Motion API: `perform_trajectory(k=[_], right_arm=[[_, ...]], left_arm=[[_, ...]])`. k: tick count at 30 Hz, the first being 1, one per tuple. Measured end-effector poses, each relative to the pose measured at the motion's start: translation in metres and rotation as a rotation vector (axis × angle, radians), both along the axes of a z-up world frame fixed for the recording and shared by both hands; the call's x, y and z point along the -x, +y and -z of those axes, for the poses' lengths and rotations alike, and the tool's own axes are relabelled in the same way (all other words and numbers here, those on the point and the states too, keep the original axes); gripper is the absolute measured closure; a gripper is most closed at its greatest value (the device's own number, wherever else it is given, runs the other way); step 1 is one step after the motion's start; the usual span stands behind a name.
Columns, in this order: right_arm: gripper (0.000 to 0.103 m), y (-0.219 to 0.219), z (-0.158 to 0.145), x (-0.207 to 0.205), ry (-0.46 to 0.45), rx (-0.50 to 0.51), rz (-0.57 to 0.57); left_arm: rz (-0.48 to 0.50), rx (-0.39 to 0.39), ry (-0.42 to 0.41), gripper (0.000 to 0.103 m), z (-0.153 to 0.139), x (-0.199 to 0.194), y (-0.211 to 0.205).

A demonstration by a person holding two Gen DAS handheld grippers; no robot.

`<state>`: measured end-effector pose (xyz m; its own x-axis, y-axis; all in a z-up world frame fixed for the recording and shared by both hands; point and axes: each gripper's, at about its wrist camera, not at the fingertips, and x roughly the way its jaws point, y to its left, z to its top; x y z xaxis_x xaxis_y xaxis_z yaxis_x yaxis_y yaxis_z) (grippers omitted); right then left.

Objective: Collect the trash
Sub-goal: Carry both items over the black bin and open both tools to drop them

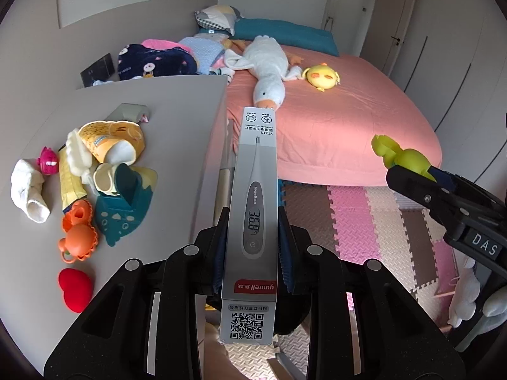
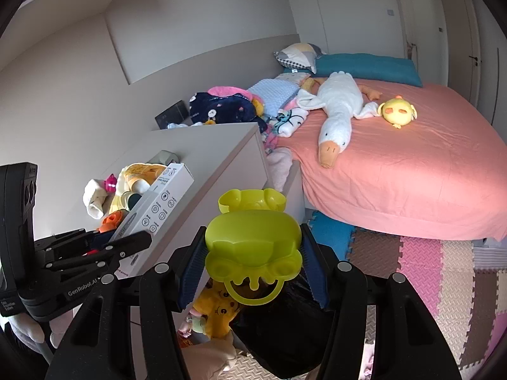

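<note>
Two items held over the floor, between dresser (image 1: 177, 120) and bed (image 1: 348, 126).
Left gripper (image 1: 252, 253): clenched on grey thermometer box (image 1: 253, 196), lengthwise between pads. Right gripper (image 2: 252, 262): grasping lime-green plastic toy (image 2: 252, 237), ring handle hanging.

- Left tool (image 1: 252, 253): glossy black plastic arms, silver round screws, ribbed dark-blue pads.
- Right tool (image 2: 252, 262): matching black frame, white "DAS" lettering on its side.

One thermometer box (image 1: 253, 209), one green toy (image 2: 252, 243), one plush goose (image 1: 267, 72), one yellow plush chick (image 1: 321, 77), perhaps two pillows (image 2: 367, 65).
</note>
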<state>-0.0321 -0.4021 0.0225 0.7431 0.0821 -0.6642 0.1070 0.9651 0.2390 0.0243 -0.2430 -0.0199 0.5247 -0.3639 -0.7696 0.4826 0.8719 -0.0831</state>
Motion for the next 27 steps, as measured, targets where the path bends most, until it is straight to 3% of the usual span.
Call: perform_trajectory(k=[7,8,9,10,11,19,27], right_arm=[[0.045,-0.024,0.009,-0.003,0.026,-0.029,0.047],[0.043,-0.028,0.01,-0.005,0.035,-0.037,0.058],[0.033,-0.03,0.01,-0.004,0.037,-0.039,0.083],[0.024,-0.033,0.008,-0.003,0.03,-0.035,0.11],[0.021,-0.036,0.007,-0.002,0.019,-0.03,0.131],[0.02,-0.041,0.008,-0.005,0.004,-0.038,0.148],[0.02,-0.015,0.012,-0.017,0.01,-0.017,0.08]], left_arm=[[0.069,-0.019,0.039,0.075,0.017,0.005,-0.022],[0.078,-0.023,0.044,0.067,0.019,0.006,-0.024],[0.071,-0.036,0.045,0.035,0.021,0.007,-0.025],[0.056,-0.051,0.036,0.017,0.022,0.006,-0.023],[0.041,-0.056,0.009,0.007,0.021,0.008,-0.022],[0.026,-0.075,-0.013,0.007,0.017,0.013,-0.008],[-0.034,-0.084,-0.001,0.007,0.024,0.011,0.019]])
